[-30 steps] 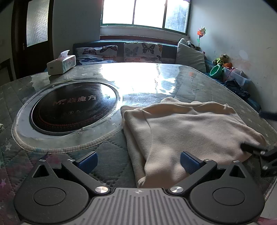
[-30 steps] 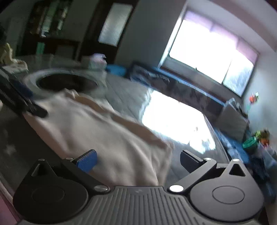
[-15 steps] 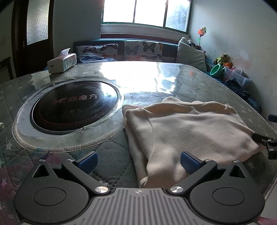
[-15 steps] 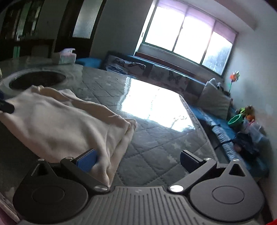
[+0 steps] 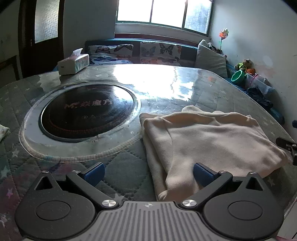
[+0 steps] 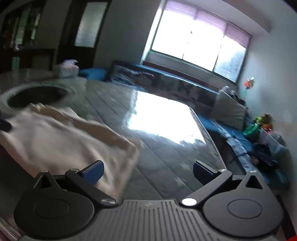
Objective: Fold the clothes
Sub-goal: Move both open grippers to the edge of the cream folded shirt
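1. The left hand-held gripper (image 5: 148, 171) was seen at the bottom of the left wrist view with its blue-padded fingers (image 5: 93, 172) spread wide; nothing was held between them.
2. Its right pad was positioned at the near edge of a cream garment (image 5: 207, 140), though contact could not be judged; its left pad was placed over bare quilted table (image 5: 120, 166).
3. The right hand-held gripper (image 6: 148, 171) was likewise shown wide apart and empty at the bottom of the motion-blurred right wrist view; part of it was also glimpsed at the right edge of the left wrist view, just beside the garment's right edge.
4. In the right wrist view the garment (image 6: 61, 140) was spread in the lower left of the frame, with the left pad in front of its near corner.
5. The garment was laid folded and fairly flat on the table, in the lower right of the left wrist view.
6. A round black cooktop (image 5: 87, 113), set into the table, was seen left of centre, just beside the garment's left edge.
7. A tissue box (image 5: 73, 63) was placed at the table's far side, in the upper left.
8. Butterfly-print cushions (image 5: 159, 52) were lined under the bright window (image 5: 163, 13) at the top of the frame.
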### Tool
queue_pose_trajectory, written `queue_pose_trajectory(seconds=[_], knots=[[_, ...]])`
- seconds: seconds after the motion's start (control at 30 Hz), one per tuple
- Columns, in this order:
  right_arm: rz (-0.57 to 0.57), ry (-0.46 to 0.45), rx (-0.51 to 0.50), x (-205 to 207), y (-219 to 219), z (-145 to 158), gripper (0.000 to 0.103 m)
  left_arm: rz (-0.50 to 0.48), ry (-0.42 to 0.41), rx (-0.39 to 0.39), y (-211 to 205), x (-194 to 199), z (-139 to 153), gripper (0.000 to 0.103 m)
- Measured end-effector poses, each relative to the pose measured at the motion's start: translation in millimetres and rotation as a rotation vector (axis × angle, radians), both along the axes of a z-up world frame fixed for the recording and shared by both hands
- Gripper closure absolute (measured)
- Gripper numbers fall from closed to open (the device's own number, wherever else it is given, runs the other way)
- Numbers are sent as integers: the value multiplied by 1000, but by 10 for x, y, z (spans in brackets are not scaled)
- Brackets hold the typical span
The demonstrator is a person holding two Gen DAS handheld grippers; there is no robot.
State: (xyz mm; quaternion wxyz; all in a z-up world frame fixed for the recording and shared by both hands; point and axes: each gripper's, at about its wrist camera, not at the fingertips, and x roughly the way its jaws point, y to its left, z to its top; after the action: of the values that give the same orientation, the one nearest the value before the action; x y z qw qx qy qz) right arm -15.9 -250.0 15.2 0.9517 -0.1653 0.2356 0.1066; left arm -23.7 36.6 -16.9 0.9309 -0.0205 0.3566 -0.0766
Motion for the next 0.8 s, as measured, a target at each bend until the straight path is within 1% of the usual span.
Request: queue_pose_trajectory(seconds=[0.13,0.23,0.33,0.47,0.57,0.63,0.73,0.8], knots=[[107,-9,12,-13,239,44,0,7,7,-3,12,-6,6,0],[171,9,11,6,437,-19,0,13,12,-5,21,-10,10,0],[212,37,-23,32,615,-117,0,16,16,-8,30,-11,10,0],[228,33,-58,9,680,-125,0,15,21,-12,39,-9,5,0],[234,17,-31,-26,682,-37,0,17,24,-17,51,-17,6,0],[240,17,-21,-25,706,-30,0,17,21,-19,54,-26,10,0],[258,56,-19,-4,756,-95,0,15,22,-16,59,-38,-4,0],[262,65,-31,0,775,-133,0,17,24,-23,77,-49,-1,0]])
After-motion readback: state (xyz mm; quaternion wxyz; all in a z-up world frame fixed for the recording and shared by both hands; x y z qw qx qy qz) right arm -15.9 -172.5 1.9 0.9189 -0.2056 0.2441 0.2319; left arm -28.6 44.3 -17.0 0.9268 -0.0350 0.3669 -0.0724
